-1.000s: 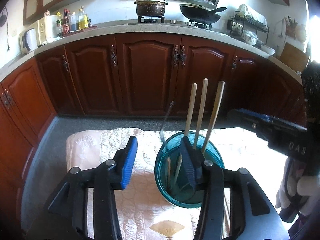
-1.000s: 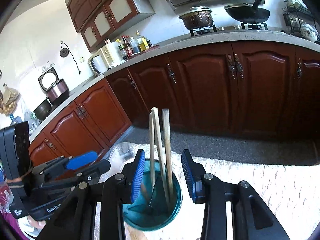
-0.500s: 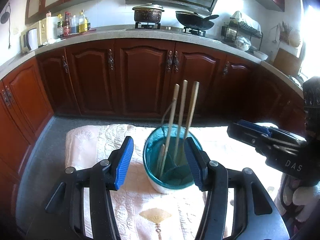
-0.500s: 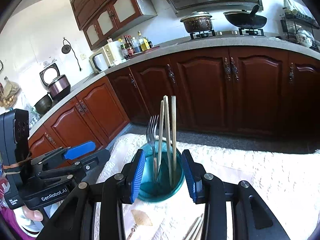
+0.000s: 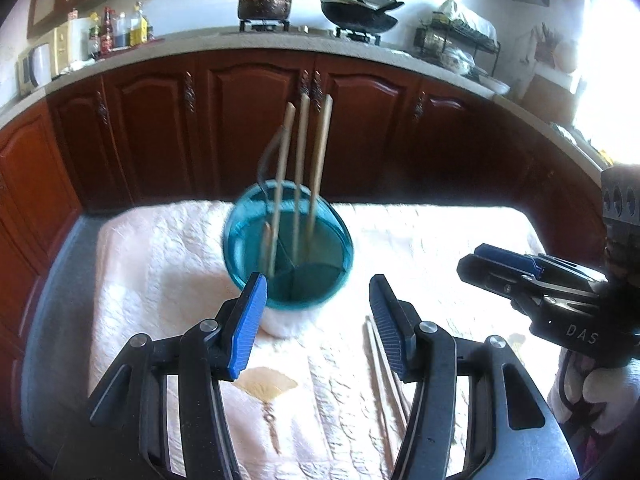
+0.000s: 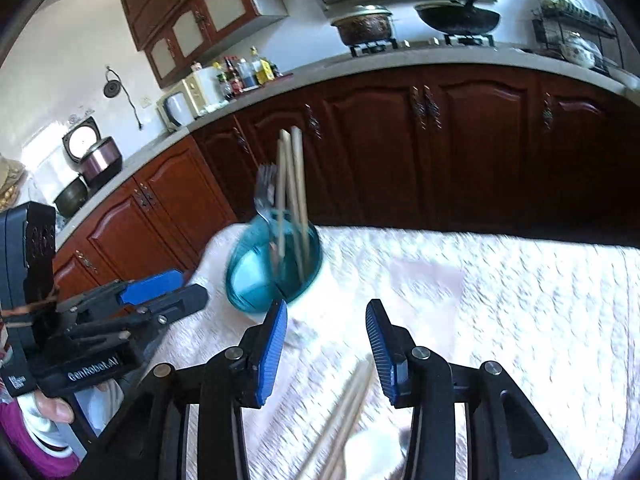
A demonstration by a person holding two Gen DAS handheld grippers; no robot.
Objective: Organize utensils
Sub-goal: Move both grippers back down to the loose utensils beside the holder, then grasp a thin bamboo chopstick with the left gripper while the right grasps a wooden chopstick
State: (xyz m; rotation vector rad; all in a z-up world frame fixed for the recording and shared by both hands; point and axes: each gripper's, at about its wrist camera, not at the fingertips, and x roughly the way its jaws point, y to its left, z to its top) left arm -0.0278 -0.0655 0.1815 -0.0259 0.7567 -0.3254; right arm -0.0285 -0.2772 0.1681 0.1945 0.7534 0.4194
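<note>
A teal divided utensil holder [image 5: 289,246] stands on a white quilted cloth [image 5: 168,280]. It holds three wooden chopsticks [image 5: 299,168] and a metal fork [image 5: 269,160]; it also shows in the right wrist view [image 6: 272,268]. More chopsticks lie on the cloth [image 5: 384,376], seen blurred between the right fingers [image 6: 344,412]. My left gripper [image 5: 318,328] is open and empty, just short of the holder. My right gripper [image 6: 326,348] is open and empty, above the loose chopsticks; it appears at the right in the left wrist view [image 5: 520,276].
Dark red kitchen cabinets [image 5: 260,120] run behind the table under a grey counter with a pot [image 5: 264,2], a wok [image 5: 360,14], bottles [image 5: 120,30] and a dish rack [image 5: 460,44]. A beige fan motif [image 5: 266,384] marks the cloth.
Both grippers have pulled back from the holder, which now sits farther away. The loose chopsticks on the cloth have come into view under both grippers.
</note>
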